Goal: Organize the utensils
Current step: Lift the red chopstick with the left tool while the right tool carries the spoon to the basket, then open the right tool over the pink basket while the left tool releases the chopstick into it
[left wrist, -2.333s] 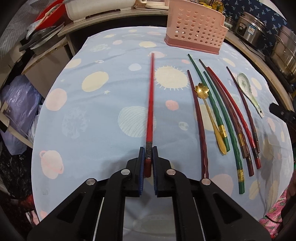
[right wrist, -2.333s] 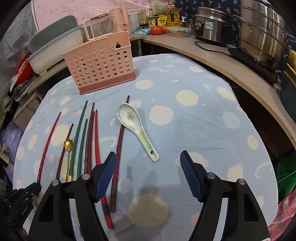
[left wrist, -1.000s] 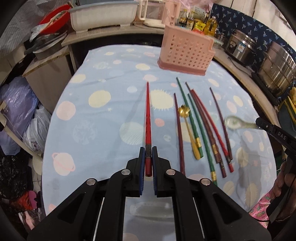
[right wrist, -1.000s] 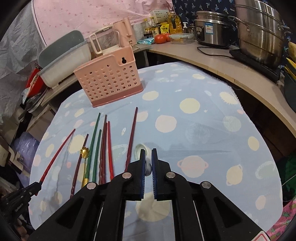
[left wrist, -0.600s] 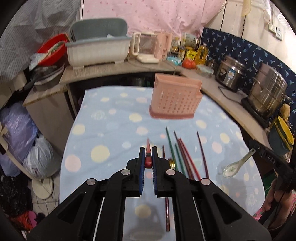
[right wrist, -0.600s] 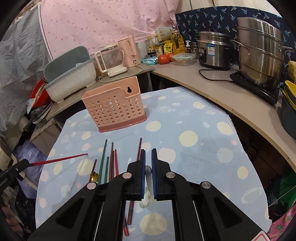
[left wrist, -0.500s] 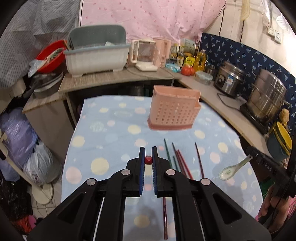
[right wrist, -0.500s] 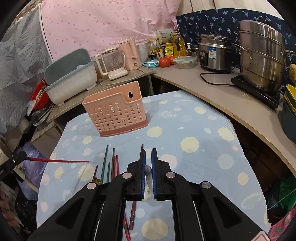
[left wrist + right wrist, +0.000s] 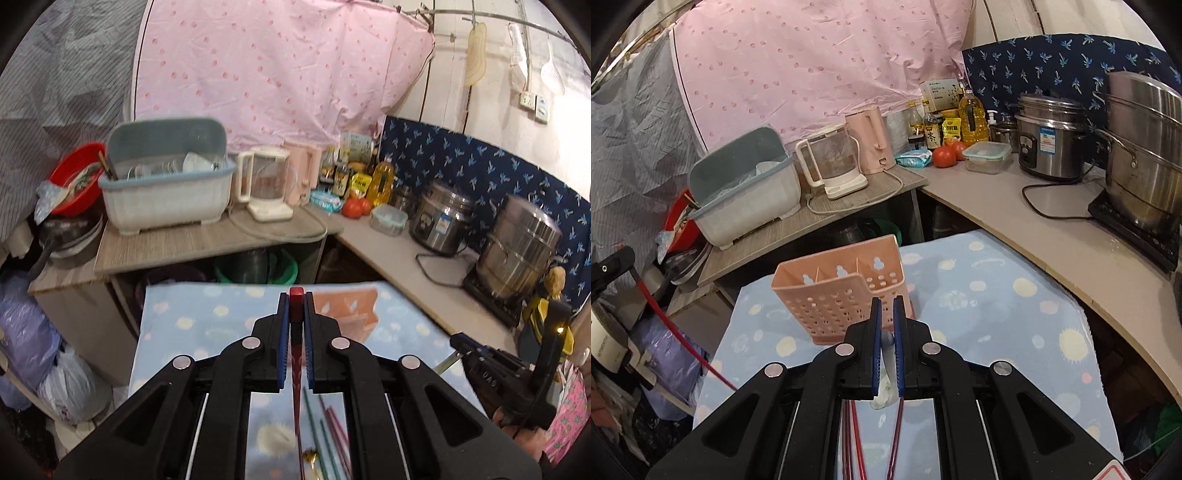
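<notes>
Two grippers are up above the table. The left gripper (image 9: 296, 317) is clamped on a red chopstick (image 9: 296, 350), whose shaft hangs down toward 6 o'clock. The right gripper (image 9: 884, 321) is closed on the handle of a ceramic spoon (image 9: 885, 384), with the bowl hanging below. The pink utensil basket (image 9: 840, 291) stands on the planet-print tablecloth (image 9: 990, 314) at 12 o'clock from the right gripper. Several chopsticks (image 9: 332, 435) lie on the cloth at 6 o'clock.

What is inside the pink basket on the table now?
The basket shows thin dividers making compartments, and nothing sticks out above its rim. The upper parts look empty. The bottoms are hidden by its front wall, so small things there cannot be excluded.
</notes>
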`<action>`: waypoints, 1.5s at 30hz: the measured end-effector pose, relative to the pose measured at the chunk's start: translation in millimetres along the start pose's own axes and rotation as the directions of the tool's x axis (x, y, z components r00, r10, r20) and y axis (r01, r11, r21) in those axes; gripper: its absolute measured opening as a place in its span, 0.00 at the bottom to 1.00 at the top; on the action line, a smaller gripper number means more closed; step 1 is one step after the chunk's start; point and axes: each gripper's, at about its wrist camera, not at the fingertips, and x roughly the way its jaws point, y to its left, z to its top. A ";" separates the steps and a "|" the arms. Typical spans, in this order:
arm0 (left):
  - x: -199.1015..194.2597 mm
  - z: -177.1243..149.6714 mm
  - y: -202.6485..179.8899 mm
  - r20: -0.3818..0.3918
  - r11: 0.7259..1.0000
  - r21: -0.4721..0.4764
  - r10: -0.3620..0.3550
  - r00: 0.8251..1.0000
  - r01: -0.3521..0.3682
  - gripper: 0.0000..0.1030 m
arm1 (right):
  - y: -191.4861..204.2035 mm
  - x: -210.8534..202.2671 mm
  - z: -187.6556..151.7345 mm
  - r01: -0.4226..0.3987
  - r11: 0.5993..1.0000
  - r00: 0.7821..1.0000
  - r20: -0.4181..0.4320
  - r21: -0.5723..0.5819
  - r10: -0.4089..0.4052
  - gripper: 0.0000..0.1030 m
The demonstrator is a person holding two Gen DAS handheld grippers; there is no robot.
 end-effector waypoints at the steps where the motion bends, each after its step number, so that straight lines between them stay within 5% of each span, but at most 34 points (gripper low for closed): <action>1: 2.3 9.8 -2.5 0.019 1.000 0.003 0.002 1.000 -0.002 0.07 | 2.1 3.4 8.1 -0.003 1.000 1.000 0.009 -0.003 0.003 0.06; 10: 27.4 83.3 -20.3 0.155 1.000 0.017 0.004 0.988 -0.007 0.07 | 13.8 48.5 72.7 -0.016 1.000 0.998 0.065 -0.010 0.017 0.06; 16: 72.9 94.2 -18.8 0.123 1.000 0.008 0.013 0.992 -0.014 0.07 | 17.0 89.1 93.8 0.000 1.000 0.999 0.050 -0.009 0.001 0.06; 27: 134.1 61.1 1.1 0.022 0.998 -0.020 0.061 0.998 -0.060 0.08 | 23.2 143.2 69.5 0.017 0.999 0.999 -0.036 -0.044 -0.019 0.11; 29: 134.6 56.3 5.2 0.013 0.997 -0.029 0.073 0.997 -0.072 0.19 | 24.2 138.8 65.9 0.040 0.998 0.999 -0.023 -0.057 -0.041 0.28; 30: 134.1 54.8 7.0 0.008 0.997 -0.032 0.076 0.997 -0.076 0.33 | 23.9 135.3 63.9 0.044 0.997 0.999 -0.016 -0.056 -0.044 0.31; 32: 130.3 49.1 10.3 0.002 0.995 -0.038 0.087 0.996 -0.087 0.42 | 21.9 125.5 58.6 0.044 0.998 0.999 -0.012 -0.049 -0.045 0.34; 45: 85.0 -48.6 22.1 -0.191 0.996 -0.045 0.069 0.979 -0.079 0.49 | -0.8 47.0 -27.1 0.031 0.999 0.998 -0.064 0.028 -0.029 0.36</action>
